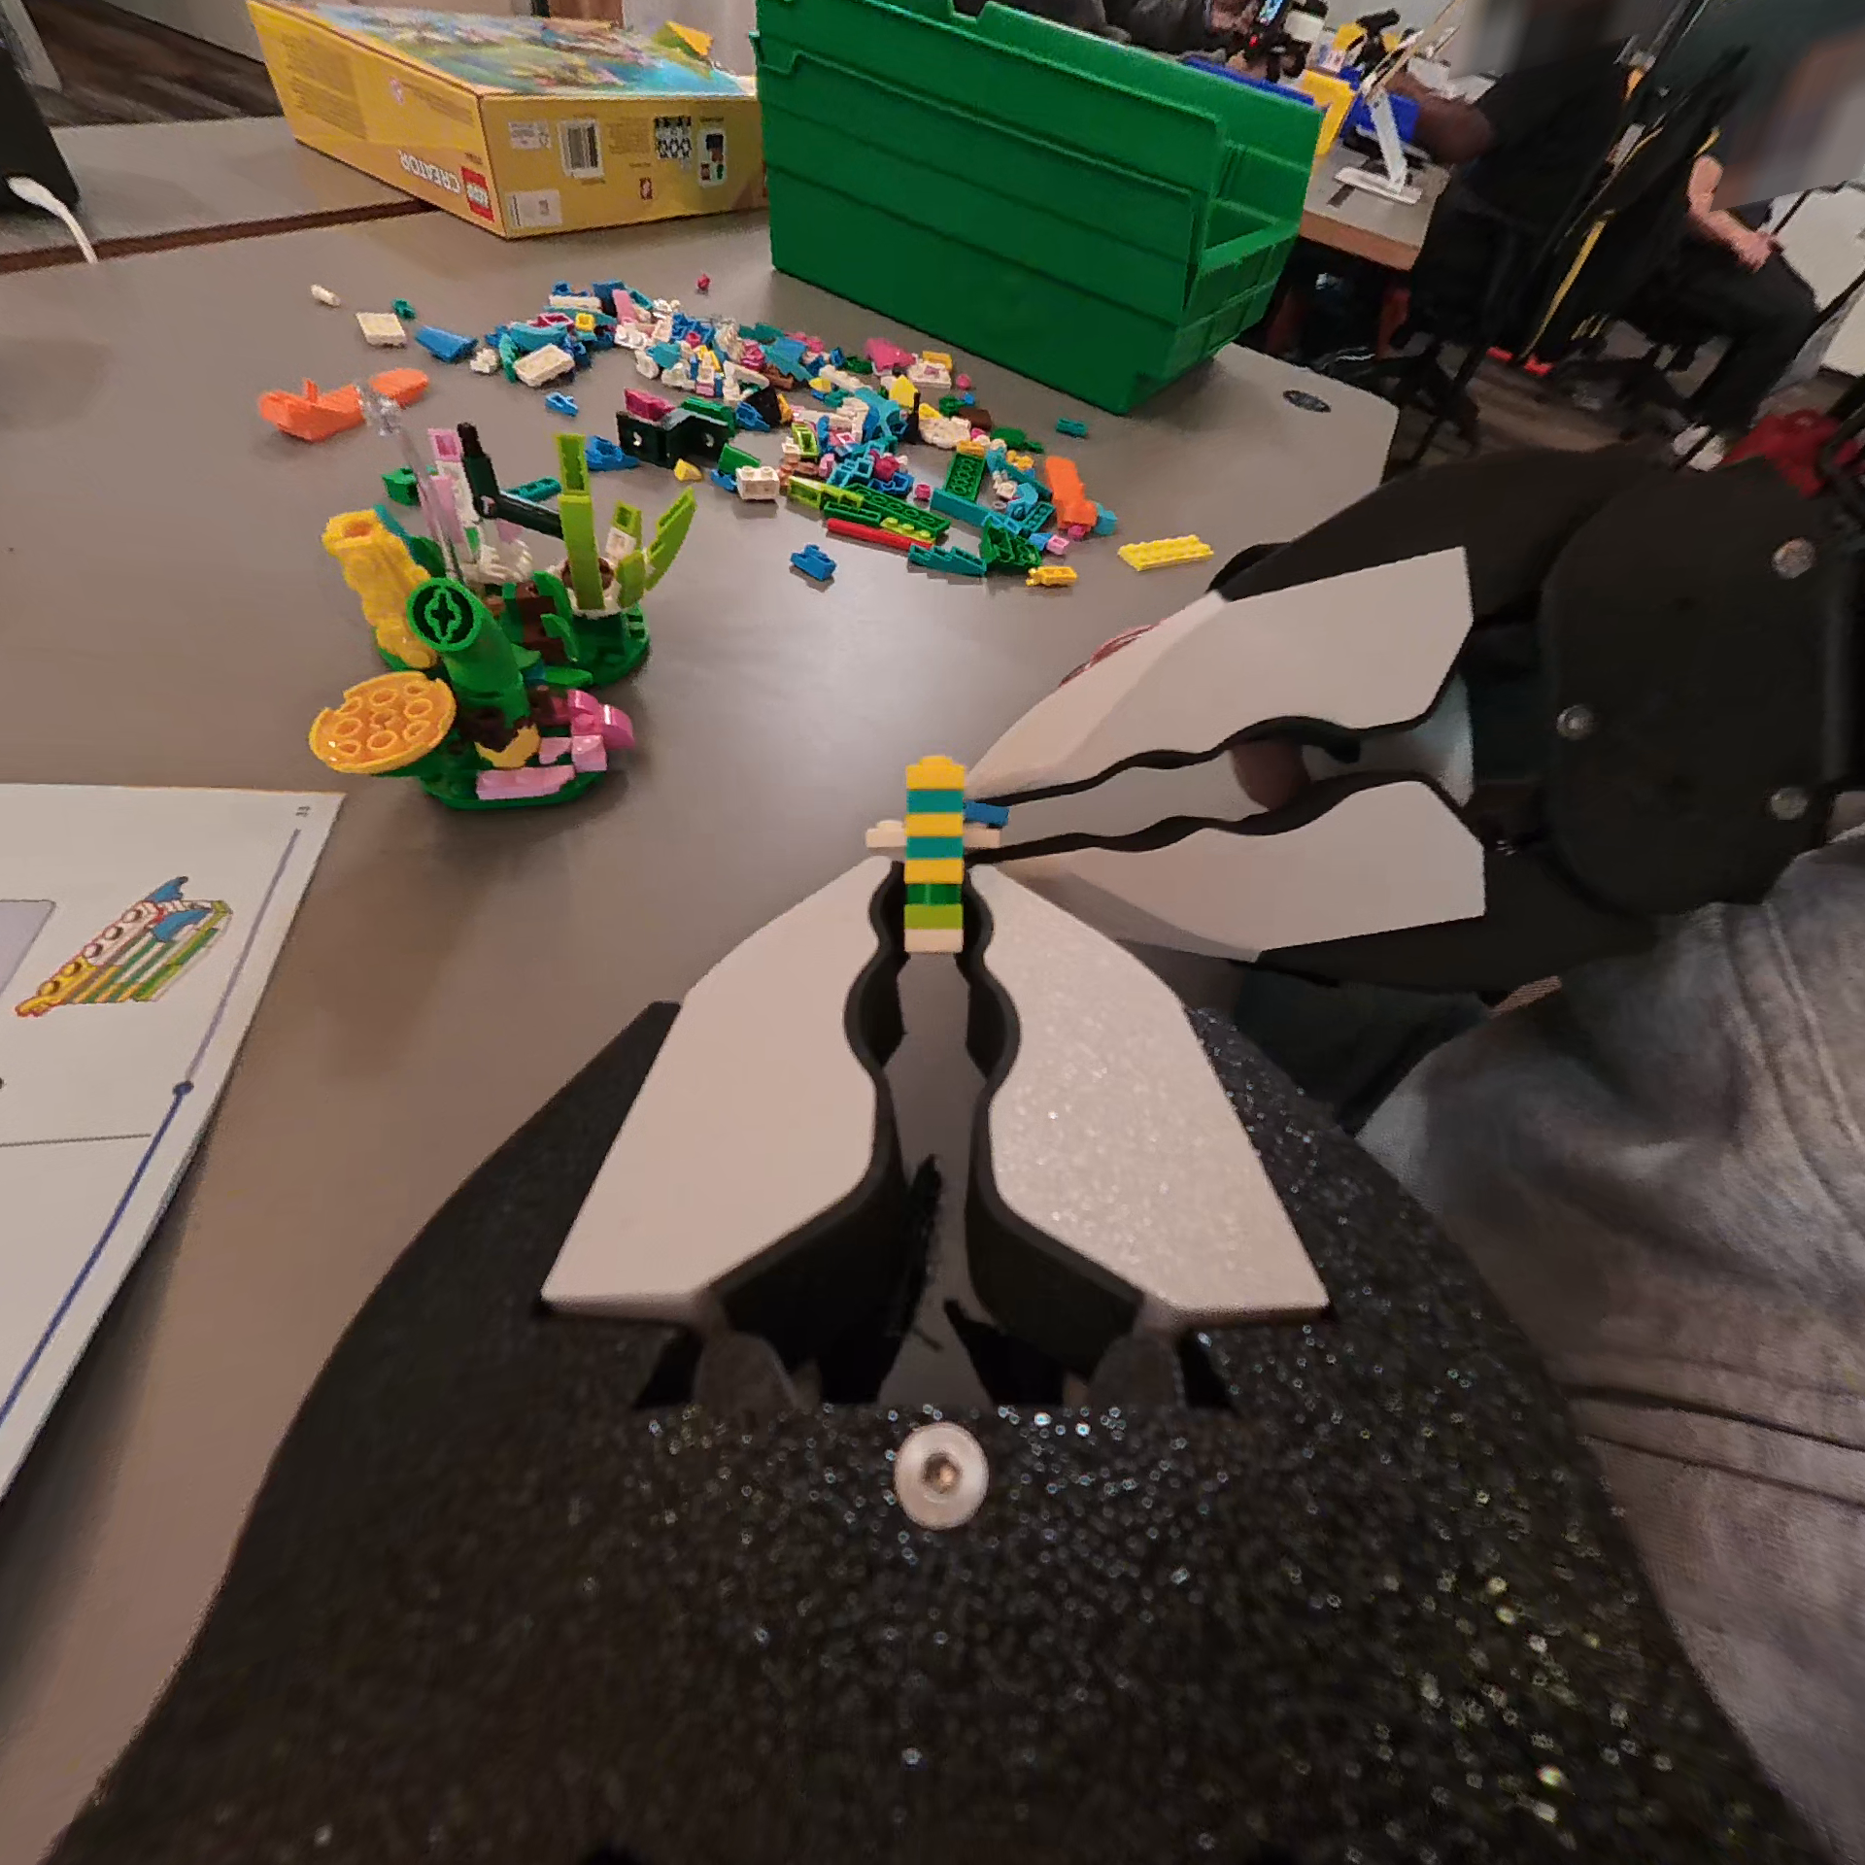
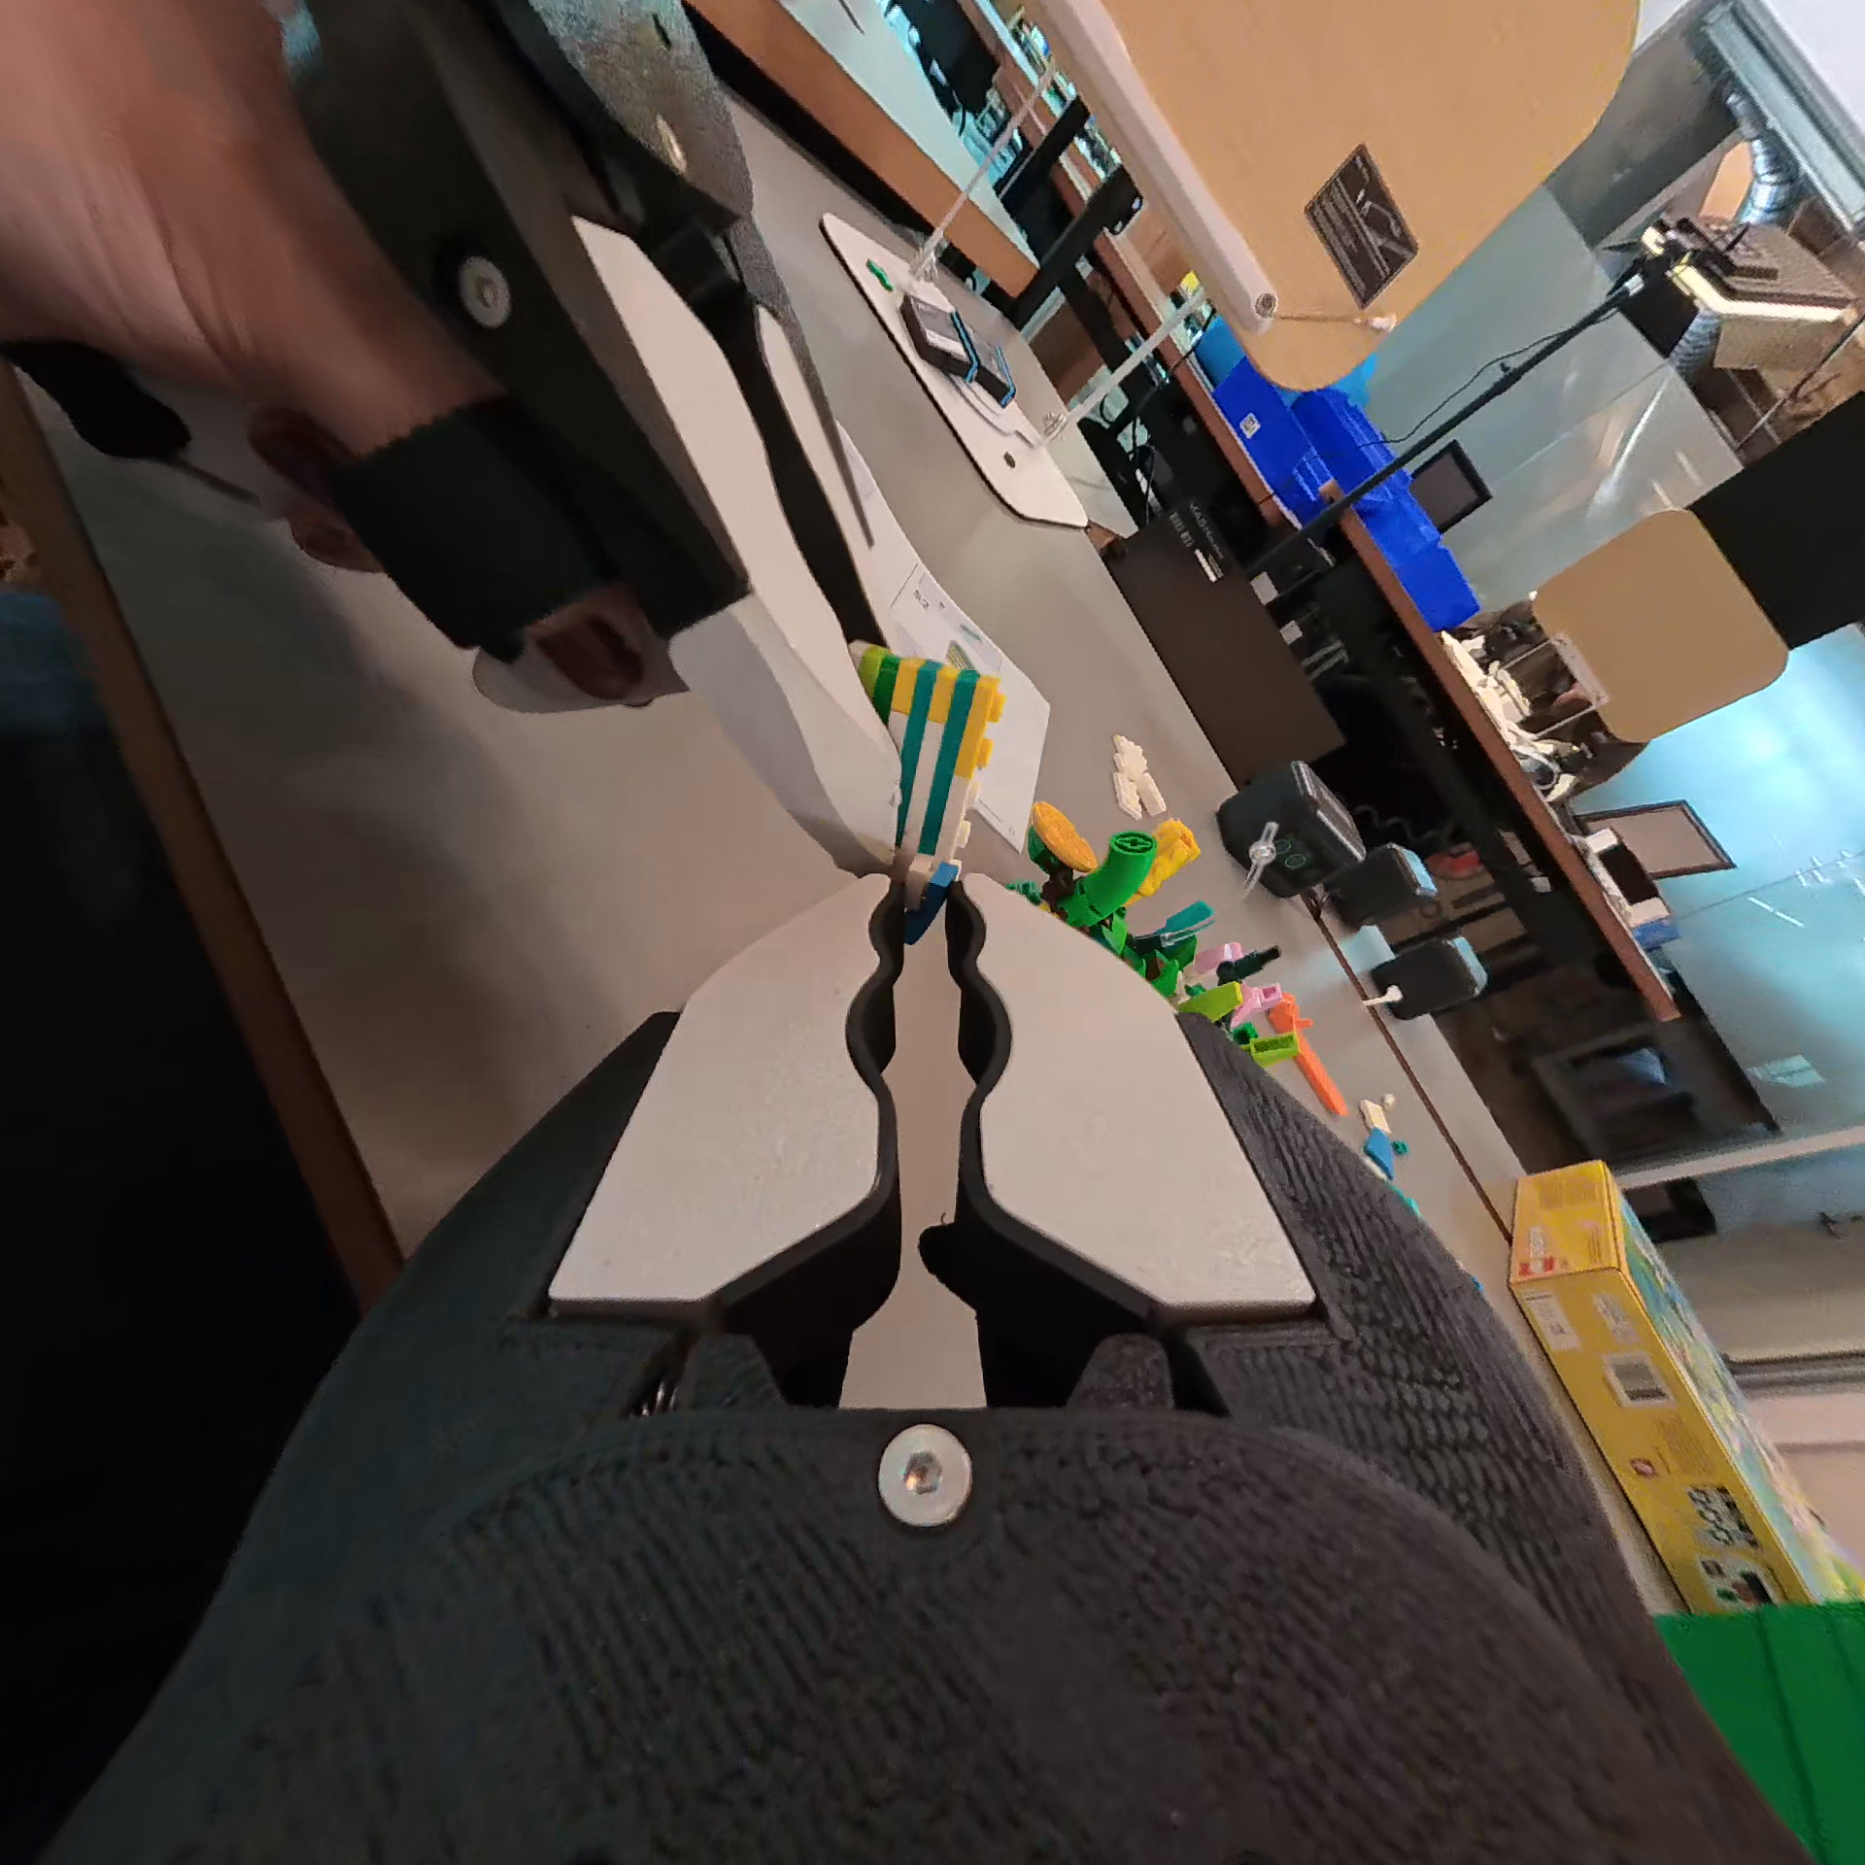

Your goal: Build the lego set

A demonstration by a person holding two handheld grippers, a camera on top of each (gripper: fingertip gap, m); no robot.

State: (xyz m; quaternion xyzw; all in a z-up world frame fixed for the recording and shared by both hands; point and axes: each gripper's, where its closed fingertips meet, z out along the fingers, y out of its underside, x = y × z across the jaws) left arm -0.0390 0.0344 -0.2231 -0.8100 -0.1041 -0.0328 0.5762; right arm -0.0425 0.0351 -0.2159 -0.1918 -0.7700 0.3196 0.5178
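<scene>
Left claw (image 1: 934, 913): pinched on the lower end of a striped stack of yellow, teal, green and white plastic bricks (image 1: 934, 858), which is held clear above the grey desk (image 1: 757, 646). Only the bottom layers lie between the pads; the upper layers stand free above them.

Right claw (image 1: 994, 823): closed on a small blue plastic piece (image 1: 989, 812), which is touching the stack's right side, just beyond the left claw's tips.

Risks, as judged:
- Sideways push from the right claw could lever the stack about its low grip, so that it twists or slips out.
- The blue piece is held by a thin edge and could pop free if pressed off-square.
- A layer seam could split under bending.

Room: to the left of the left claw lie a white instruction sheet (image 1: 131, 969) and a green-and-yellow brick plant model (image 1: 484, 646), near but apart. Ahead, loose mixed-colour bricks (image 1: 807, 424) are scattered, well apart. Bare desk lies directly below both claws. To the right, the desk edge is close behind the right claw.
</scene>
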